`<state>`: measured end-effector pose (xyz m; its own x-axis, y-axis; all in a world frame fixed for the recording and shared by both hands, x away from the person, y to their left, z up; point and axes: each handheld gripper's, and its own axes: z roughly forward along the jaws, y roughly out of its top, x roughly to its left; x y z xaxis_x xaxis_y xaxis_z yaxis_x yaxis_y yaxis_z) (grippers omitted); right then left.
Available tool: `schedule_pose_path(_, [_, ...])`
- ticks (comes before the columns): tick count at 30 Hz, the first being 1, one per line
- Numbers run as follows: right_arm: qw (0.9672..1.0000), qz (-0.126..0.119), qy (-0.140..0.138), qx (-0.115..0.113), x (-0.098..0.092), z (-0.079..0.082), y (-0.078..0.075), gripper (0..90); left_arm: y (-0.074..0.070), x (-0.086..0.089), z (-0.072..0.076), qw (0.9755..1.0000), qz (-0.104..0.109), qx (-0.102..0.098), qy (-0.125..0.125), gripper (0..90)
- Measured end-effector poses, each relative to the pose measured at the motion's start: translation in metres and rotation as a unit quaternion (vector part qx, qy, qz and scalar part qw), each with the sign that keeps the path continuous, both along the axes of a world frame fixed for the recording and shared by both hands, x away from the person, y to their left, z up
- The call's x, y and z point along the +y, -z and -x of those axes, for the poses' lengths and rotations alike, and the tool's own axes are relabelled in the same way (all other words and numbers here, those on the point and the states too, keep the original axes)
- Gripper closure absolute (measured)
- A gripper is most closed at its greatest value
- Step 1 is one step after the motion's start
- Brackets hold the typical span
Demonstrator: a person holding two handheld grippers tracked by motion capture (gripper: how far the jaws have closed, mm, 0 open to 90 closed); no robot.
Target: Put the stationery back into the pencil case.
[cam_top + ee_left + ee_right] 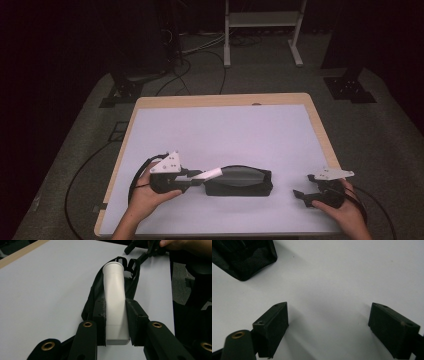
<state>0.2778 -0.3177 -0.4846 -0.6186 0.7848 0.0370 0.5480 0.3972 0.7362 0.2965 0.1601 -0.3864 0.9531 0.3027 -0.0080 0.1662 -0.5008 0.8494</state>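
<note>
From the high view, the left gripper (pixel 196 176) is clamped on a white tube (pixel 211 173), whose free end reaches over the near end of a black pouch (pixel 240 181) lying on the white table (pixel 225 130). The pouch stretches straight ahead of those jaws, its long axis in line with the tube. The right gripper (pixel 304 196) sits well apart beyond the pouch's far end, so the left hand is plainly the nearer one. Whether the tube tip is already inside the pouch mouth is hard to judge from here.

In the left gripper view, the pads press both flanks of the white tube (pixel 115 302), which runs forward along the jaws and bends slightly. The black pouch (pixel 130 280) lies beneath and beyond the tip; its opening is masked by the tube and straps. The right gripper (pixel 146 250) appears farther off.

In the right gripper view, the jaws stand wide with nothing between them over the bare table (pixel 332 277). A corner of the black pouch (pixel 244 257) lies ahead and to the left, cut off by the frame.
</note>
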Motion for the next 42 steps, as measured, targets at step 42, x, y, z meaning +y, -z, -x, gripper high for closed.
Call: schedule_pose_path(42, [1.0, 0.005, -0.001, -0.004, 0.001, 0.001, 0.0, 15.2, 0.015, -0.085, -0.032, 0.9976, -0.022, 0.021, 0.063, 69.6])
